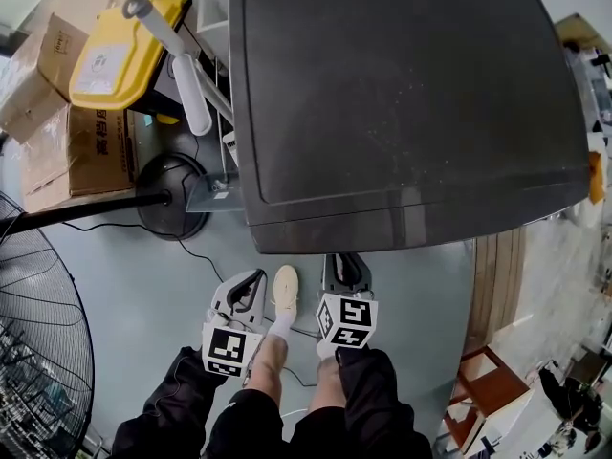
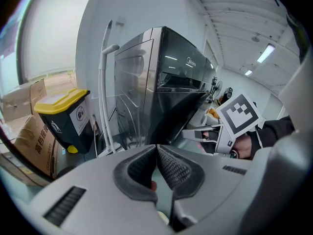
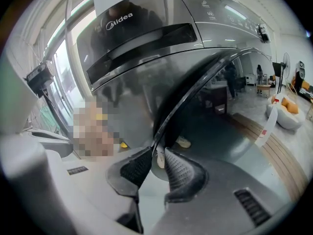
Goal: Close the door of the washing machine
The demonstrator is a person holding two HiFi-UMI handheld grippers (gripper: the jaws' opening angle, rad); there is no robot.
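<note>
Starting with the right gripper (image 3: 156, 153), its jaws are seen set narrowly apart, with only floor showing through the slit between the ribbed pads. The dark rim of the door (image 3: 186, 98) sweeps down to the tip of the jaw at 9 o'clock of that slit. Whether the rim is actually touched there cannot be told, and it is not clamped between the pads. The left gripper (image 2: 157, 151) is held with its pad tips brought together and nothing between them, and it is kept clear of the door. From the head view both grippers are found near 6 o'clock, the left one slightly towards 7 o'clock, with the right one's tips just below the front edge of the washing machine (image 1: 402, 94). That machine is dark grey and glossy, and its top fills the head view from 11 to 3 o'clock. The door is found swung out from the machine's front, not shut. It is seen nearly edge-on as a curved black band from the right gripper view, and as a dark wedge jutting from the front in the left gripper view. A yellow-lidded bin (image 1: 120, 55) is placed at 10 o'clock, cardboard boxes (image 1: 72, 156) at 9 o'clock and a wire fan guard (image 1: 38, 352) at 8 o'clock.
</note>
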